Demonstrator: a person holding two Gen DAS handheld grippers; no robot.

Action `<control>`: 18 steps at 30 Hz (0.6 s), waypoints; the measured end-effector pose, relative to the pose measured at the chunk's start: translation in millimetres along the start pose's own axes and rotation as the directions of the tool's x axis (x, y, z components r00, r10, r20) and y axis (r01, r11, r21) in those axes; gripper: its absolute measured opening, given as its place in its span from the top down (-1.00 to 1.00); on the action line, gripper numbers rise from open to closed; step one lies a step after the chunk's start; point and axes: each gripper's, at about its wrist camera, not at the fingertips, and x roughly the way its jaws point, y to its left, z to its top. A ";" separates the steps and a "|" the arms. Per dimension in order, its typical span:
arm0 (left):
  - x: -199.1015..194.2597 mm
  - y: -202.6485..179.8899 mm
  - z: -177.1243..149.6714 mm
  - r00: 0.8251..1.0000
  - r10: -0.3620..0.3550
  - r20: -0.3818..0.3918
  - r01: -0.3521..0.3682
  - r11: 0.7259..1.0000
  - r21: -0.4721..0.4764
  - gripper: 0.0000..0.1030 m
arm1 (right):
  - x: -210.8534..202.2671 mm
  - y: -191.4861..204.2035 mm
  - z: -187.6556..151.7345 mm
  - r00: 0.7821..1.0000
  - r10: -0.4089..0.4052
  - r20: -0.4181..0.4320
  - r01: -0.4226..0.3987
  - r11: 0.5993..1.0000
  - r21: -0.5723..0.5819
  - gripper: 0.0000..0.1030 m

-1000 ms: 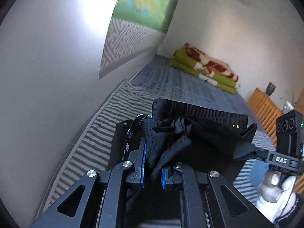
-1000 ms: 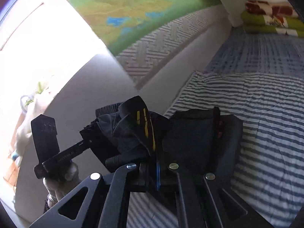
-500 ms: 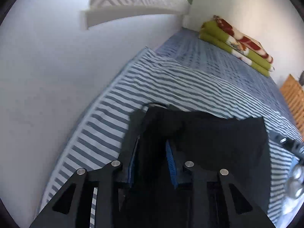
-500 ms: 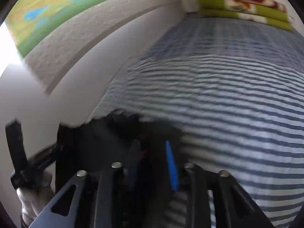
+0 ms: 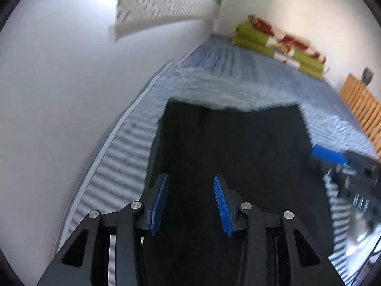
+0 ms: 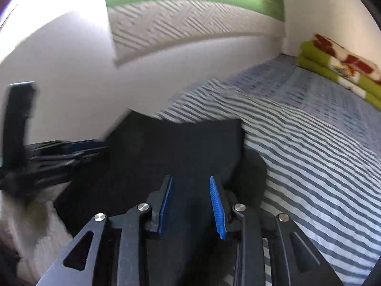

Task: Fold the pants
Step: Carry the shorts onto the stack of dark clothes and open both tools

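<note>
Striped bedsheet (image 5: pixel 123 166) covers the bed beside the grey wall (image 5: pixel 59 83). Black pants (image 5: pixel 228 143) lie flat on it as a folded rectangle. Left gripper (image 5: pixel 190 190) and right gripper (image 6: pixel 190 190) hover over the pants, fingers spread, gripping nothing.

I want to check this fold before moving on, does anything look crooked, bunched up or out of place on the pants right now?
Mostly tidy: the black pants lie flat on the striped sheet, both grippers open above them. One oddity: in the right wrist view a dark rounded bit pokes out past the right edge. The blur hides what it is.
</note>
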 end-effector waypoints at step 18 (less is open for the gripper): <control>-175.6 -85.4 -146.5 0.999 0.024 0.032 -0.022 0.998 -0.056 0.17 | -196.3 -18.4 -126.6 0.997 0.000 -0.075 0.011 0.989 0.149 0.41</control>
